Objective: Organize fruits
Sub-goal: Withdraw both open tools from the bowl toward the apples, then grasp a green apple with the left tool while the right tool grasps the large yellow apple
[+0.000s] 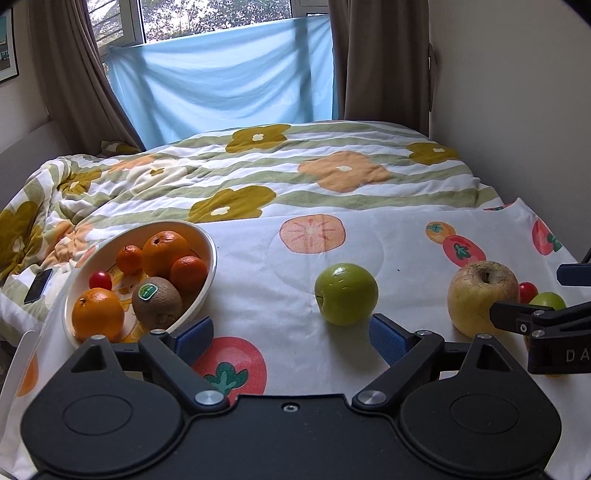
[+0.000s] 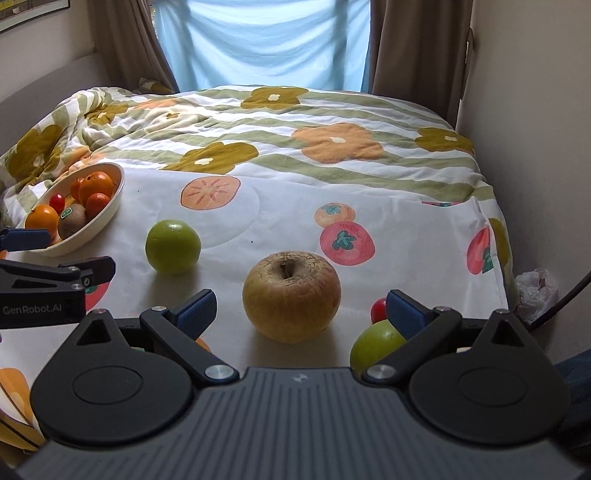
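right wrist view: right gripper (image 2: 299, 308) is being held spread wide, empty, around the russeted yellow apple (image 2: 291, 295); left gripper (image 1: 290, 339) likewise agape near the smooth green apple (image 1: 346, 293), beside the cream fruit bowl (image 1: 207, 284).

Ahead of me a bed fills the room, spread with a white quilt striped in green with mustard and orange flowers (image 1: 280, 173), rumpled at its left side. Nearer me lies a white cloth printed with red and orange fruit (image 2: 332, 236). Behind the bed a pale blue sheet (image 1: 229, 85) hangs across the window (image 1: 207, 18), daylight glowing through it, with brown curtains (image 1: 380, 62) on either side. A plain cream wall (image 1: 517, 110) rises on my right. A framed picture (image 1: 7, 48) hangs at far left.
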Action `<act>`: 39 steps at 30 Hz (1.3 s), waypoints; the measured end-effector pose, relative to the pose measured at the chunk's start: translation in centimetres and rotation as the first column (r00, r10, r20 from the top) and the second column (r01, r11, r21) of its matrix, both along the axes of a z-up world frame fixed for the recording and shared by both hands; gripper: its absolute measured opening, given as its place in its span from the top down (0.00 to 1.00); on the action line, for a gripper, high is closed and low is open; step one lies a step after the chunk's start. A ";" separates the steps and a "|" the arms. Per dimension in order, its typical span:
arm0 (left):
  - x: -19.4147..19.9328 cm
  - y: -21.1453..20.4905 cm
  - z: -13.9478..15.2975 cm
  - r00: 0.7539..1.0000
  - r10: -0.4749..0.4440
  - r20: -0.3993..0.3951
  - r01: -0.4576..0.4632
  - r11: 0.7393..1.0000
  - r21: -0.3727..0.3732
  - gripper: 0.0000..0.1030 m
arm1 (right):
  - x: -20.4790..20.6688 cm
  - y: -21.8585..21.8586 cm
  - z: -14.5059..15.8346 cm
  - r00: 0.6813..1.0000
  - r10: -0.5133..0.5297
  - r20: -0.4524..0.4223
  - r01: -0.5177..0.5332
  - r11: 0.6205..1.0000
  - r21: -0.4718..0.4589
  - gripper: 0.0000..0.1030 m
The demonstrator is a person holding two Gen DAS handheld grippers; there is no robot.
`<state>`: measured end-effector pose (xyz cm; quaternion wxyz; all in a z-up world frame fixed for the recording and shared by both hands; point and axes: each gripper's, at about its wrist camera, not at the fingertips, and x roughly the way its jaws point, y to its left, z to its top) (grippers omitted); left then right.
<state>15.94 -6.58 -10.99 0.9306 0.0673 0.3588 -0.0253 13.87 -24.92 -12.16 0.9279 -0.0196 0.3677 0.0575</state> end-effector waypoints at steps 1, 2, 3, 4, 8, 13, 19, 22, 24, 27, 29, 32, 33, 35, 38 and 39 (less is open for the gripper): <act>0.5 -0.4 -0.3 1.000 0.000 0.002 0.000 1.000 0.005 0.09 | 0.3 -0.2 -0.3 1.000 0.017 0.001 -0.017 1.000 0.002 0.00; 0.9 -0.8 -0.7 1.000 -0.001 0.003 0.001 1.000 0.009 0.09 | 0.5 -0.2 -0.7 0.999 0.034 0.001 -0.034 0.999 0.004 0.00; 1.4 -1.1 -1.0 1.000 0.000 0.004 0.000 1.000 0.014 0.09 | 0.7 -0.3 -1.0 0.999 0.052 0.001 -0.052 0.999 0.006 0.00; 1.9 -1.5 -1.3 1.000 -0.001 0.002 0.001 1.000 0.020 0.09 | 0.9 -0.3 -1.3 0.998 0.068 0.000 -0.068 0.998 0.006 0.00; 3.5 -2.6 -2.1 1.000 -0.008 -0.001 0.008 0.999 0.034 0.10 | 1.6 -0.3 -2.1 0.994 0.109 0.000 -0.109 0.994 0.002 0.00; 5.0 -3.7 -3.0 1.000 -0.009 -0.017 0.009 1.000 0.026 0.16 | 2.7 -0.5 -2.8 0.991 0.131 -0.003 -0.131 0.991 0.008 0.00; 6.0 -4.8 -4.3 0.999 -0.018 -0.049 0.019 0.999 0.031 0.24 | 3.3 -0.5 -3.3 0.988 0.157 -0.009 -0.157 0.988 0.010 0.00; 6.4 -4.8 -4.8 0.998 -0.011 -0.066 0.012 1.000 0.016 0.33 | 3.5 -0.3 -3.4 0.985 0.170 -0.008 -0.170 0.985 -0.005 0.00; 6.5 -4.8 -4.9 0.997 -0.007 -0.070 0.008 1.000 0.023 0.40 | 3.5 -0.3 -3.5 0.984 0.177 -0.009 -0.177 0.984 -0.003 0.00; 6.5 -4.8 -4.9 0.997 -0.013 -0.071 0.014 1.000 0.022 0.40 | 3.7 -0.2 -3.5 0.983 0.183 -0.008 -0.183 0.983 -0.005 0.00; 6.4 -4.7 -4.9 0.997 -0.017 -0.074 0.018 1.000 0.021 0.40 | 3.8 -0.1 -3.6 0.982 0.187 -0.014 -0.187 0.982 -0.006 0.00; 6.2 -4.7 -4.7 0.997 -0.023 -0.078 0.025 0.999 0.021 0.41 | 4.1 0.0 -3.8 0.980 0.195 -0.030 -0.195 0.981 0.000 0.01; 6.1 -4.7 -4.7 0.997 -0.026 -0.079 0.028 0.999 0.024 0.41 | 4.2 0.1 -3.8 0.980 0.195 -0.032 -0.195 0.981 0.000 0.02; 5.9 -4.8 -4.7 0.996 -0.031 -0.081 0.034 0.999 0.030 0.41 | 4.2 0.1 -3.8 0.980 0.196 -0.032 -0.196 0.981 -0.002 0.02; 5.5 -4.7 -4.6 0.996 -0.031 -0.085 0.034 0.999 0.035 0.41 | 4.3 0.2 -3.9 0.980 0.197 -0.034 -0.198 0.980 -0.007 0.03; 5.5 -4.6 -4.6 0.996 -0.028 -0.087 0.031 0.999 0.036 0.41 | 4.3 0.1 -4.0 0.980 0.196 -0.035 -0.196 0.980 -0.011 0.04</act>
